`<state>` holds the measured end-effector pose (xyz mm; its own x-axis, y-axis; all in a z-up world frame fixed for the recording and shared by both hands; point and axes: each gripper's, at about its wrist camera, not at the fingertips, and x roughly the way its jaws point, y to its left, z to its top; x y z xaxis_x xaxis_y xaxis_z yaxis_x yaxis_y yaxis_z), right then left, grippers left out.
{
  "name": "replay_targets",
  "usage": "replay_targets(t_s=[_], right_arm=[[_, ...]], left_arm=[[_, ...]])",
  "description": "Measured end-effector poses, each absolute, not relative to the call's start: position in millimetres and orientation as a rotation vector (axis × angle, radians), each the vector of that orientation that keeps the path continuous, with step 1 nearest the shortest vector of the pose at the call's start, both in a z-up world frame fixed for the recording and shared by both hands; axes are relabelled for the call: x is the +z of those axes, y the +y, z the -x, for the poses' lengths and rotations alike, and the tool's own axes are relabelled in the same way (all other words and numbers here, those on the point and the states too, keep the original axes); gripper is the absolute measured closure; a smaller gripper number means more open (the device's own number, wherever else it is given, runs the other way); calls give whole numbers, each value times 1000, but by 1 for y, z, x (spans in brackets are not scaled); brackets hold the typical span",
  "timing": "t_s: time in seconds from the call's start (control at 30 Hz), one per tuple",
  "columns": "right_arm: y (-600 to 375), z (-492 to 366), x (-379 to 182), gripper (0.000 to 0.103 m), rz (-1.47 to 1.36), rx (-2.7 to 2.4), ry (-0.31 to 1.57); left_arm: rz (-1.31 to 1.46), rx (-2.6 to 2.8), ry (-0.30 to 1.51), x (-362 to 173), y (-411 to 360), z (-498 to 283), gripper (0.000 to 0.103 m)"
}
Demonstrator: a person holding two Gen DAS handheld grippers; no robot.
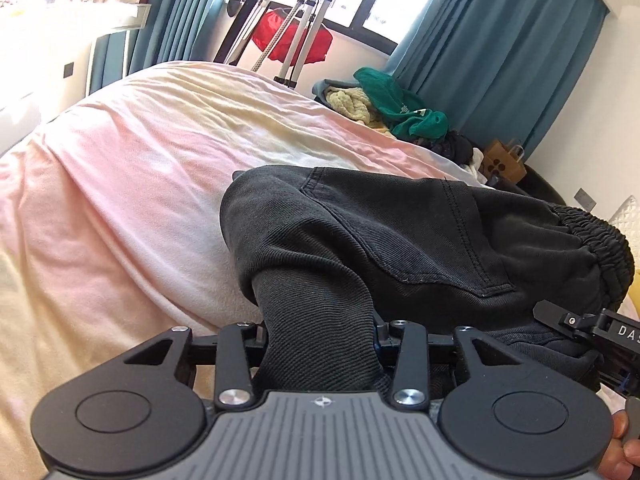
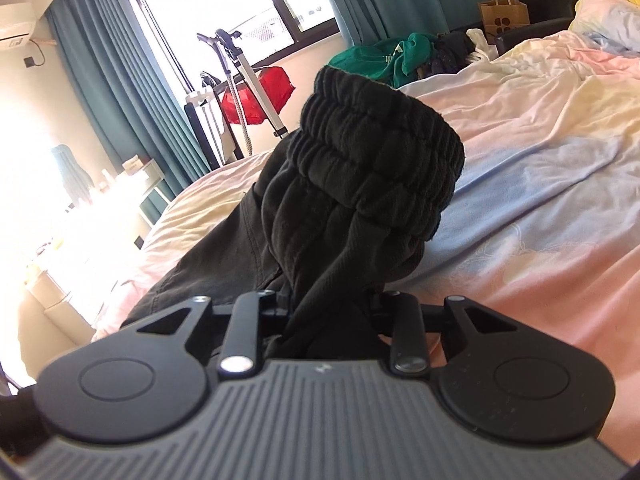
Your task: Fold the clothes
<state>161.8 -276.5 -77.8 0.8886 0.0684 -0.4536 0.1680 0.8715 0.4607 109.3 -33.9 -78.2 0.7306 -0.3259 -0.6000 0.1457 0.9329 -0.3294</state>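
Dark grey twill trousers (image 1: 400,240) bunch in my left gripper (image 1: 320,344) and right gripper (image 2: 332,320), both narrowly clamped (waistband end right), so uneven lifting could skew my fold.

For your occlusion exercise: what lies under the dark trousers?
Under the dark trousers the pastel bedsheet shows around their edges; the sheet directly beneath is covered and cannot be seen.

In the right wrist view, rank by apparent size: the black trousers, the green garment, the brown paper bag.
1. Black trousers, though nearness inflates them.
2. Green garment.
3. Brown paper bag, smaller, but farther away.
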Motion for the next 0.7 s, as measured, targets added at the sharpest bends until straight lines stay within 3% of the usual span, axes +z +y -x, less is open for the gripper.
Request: replay_targets(t_s=[0.3,0.53,0.7], right_arm=[[-320,-124,-25,73,-571,-55,338],[-412,-99,12,73,-617,-109,238],[-510,-113,23,73,-657,-210,197]], left_arm=[[204,-313,624,0,-95,-83,66],[117,-436,526,56,-229,-100,66],[93,-529,523,56,-350,-160,66]])
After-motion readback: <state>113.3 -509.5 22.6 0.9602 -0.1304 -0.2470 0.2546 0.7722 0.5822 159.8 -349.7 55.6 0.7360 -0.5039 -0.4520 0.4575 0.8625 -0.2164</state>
